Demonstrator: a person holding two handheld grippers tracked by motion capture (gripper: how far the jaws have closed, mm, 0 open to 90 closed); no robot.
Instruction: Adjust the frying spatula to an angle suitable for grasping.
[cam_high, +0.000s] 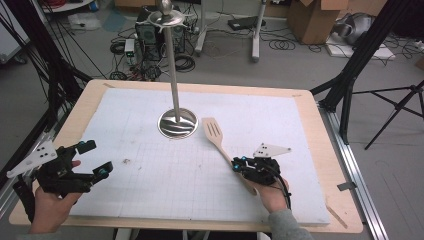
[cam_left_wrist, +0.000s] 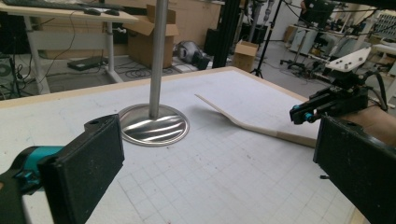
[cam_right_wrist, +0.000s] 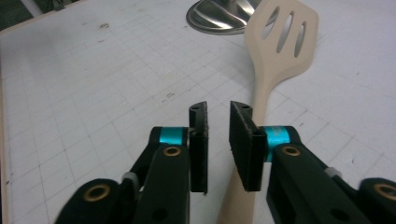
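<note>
A pale wooden slotted spatula (cam_high: 214, 131) lies flat on the white gridded mat (cam_high: 150, 175), its head toward a metal stand (cam_high: 177, 125) with a round base and a tall pole. My right gripper (cam_high: 238, 165) hovers low over the spatula's handle. In the right gripper view its jaws (cam_right_wrist: 218, 112) stand a narrow gap apart with bare mat showing between the pads. The handle (cam_right_wrist: 261, 93) runs under the right jaw, and no pad visibly presses on it. At the mat's left my left gripper (cam_high: 97, 157) is held wide open and empty (cam_left_wrist: 219, 163), facing the stand (cam_left_wrist: 154, 125) and spatula (cam_left_wrist: 252, 126).
The mat covers a wooden table (cam_high: 330, 150). Beyond its far edge are floor cables, cardboard boxes (cam_high: 312, 17) and black tripod legs (cam_high: 350, 70). The pole rises above the table's middle.
</note>
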